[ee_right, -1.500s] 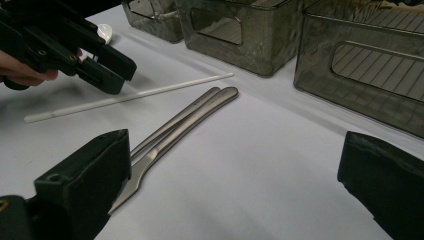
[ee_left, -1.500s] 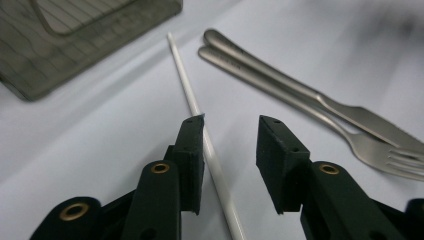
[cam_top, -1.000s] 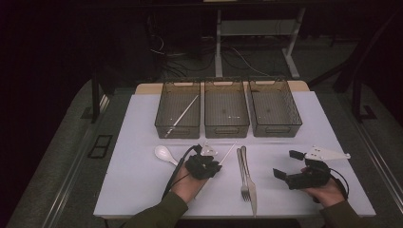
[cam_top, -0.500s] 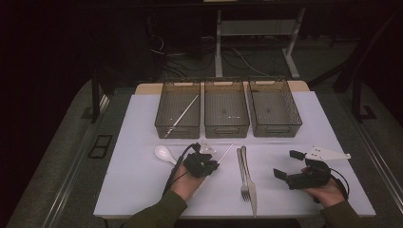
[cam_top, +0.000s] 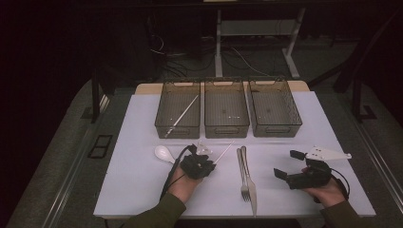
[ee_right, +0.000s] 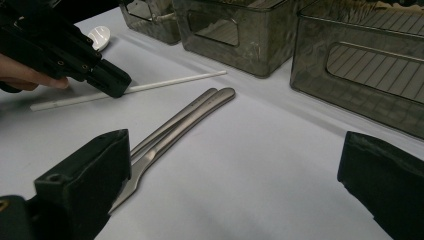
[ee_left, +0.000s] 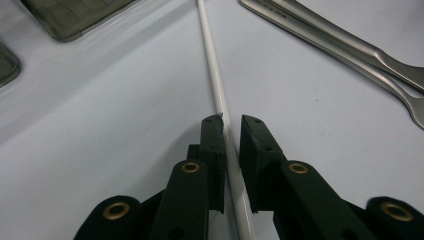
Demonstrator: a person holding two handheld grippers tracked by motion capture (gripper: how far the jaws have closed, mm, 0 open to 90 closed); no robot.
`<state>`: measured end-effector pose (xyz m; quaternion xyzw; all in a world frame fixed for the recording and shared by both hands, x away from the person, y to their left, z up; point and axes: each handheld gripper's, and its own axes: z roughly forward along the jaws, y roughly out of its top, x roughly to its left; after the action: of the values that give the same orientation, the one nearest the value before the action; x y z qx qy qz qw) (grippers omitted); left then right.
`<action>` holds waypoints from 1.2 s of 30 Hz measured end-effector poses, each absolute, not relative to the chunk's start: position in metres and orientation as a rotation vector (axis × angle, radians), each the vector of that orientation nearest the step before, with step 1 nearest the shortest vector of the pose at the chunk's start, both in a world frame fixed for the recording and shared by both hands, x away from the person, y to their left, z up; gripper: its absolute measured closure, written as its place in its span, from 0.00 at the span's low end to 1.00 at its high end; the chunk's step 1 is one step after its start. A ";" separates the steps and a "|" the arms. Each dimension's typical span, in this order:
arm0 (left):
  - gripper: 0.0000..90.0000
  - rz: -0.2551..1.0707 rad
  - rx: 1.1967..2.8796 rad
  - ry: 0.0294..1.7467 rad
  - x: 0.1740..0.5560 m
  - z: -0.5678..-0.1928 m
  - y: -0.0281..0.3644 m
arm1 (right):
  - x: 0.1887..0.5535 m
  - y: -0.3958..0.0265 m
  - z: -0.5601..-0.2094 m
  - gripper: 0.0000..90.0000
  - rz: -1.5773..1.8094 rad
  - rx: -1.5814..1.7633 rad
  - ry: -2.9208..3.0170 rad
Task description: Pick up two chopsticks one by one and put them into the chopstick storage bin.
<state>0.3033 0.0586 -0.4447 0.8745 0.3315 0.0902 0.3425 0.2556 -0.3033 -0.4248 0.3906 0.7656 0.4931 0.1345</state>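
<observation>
Right now your left gripper [ee_left: 228,125] has its two black jaws closed on a white chopstick [ee_left: 214,75], the pads pressing its sides near one end while the rest of the stick runs away across the white table [cam_top: 142,190]. Seen from the high view, that chopstick [cam_top: 223,153] lies slanted on the table just in front of the three bins, pointing toward the gap between the left bin [cam_top: 164,128] and the middle bin [cam_top: 227,129]. A second white chopstick [cam_top: 182,115] leans inside the left bin. Just left of your left hand [cam_top: 183,183] sits a white spoon [cam_top: 164,153]. To the right of the held stick, a metal fork [cam_top: 244,173] and a metal knife [cam_top: 250,183] lie side by side, touching along their handles, handles toward the bins. The right bin [cam_top: 275,128] stands beyond them. Your right gripper [cam_top: 286,165] rests well apart at the table's right side, its jaws spread wide with nothing between them; in the right gripper view they frame the fork and knife handles [ee_right: 190,112] ahead.
</observation>
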 end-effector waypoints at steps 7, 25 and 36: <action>0.94 0.226 2.274 0.854 0.305 -0.444 0.060 | 0.256 -0.303 -0.425 0.01 1.431 1.128 2.217; 0.94 0.196 2.219 0.803 0.306 -0.432 0.065 | 0.255 -0.302 -0.425 0.01 1.437 1.127 2.220; 0.94 0.148 2.203 0.702 0.306 -0.420 0.068 | 0.258 -0.301 -0.436 0.01 1.397 1.127 2.250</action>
<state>0.3058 0.0679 -0.4200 0.8712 0.2774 0.0584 0.4009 0.2582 -0.3013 -0.4358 0.3882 0.7749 0.4812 0.1312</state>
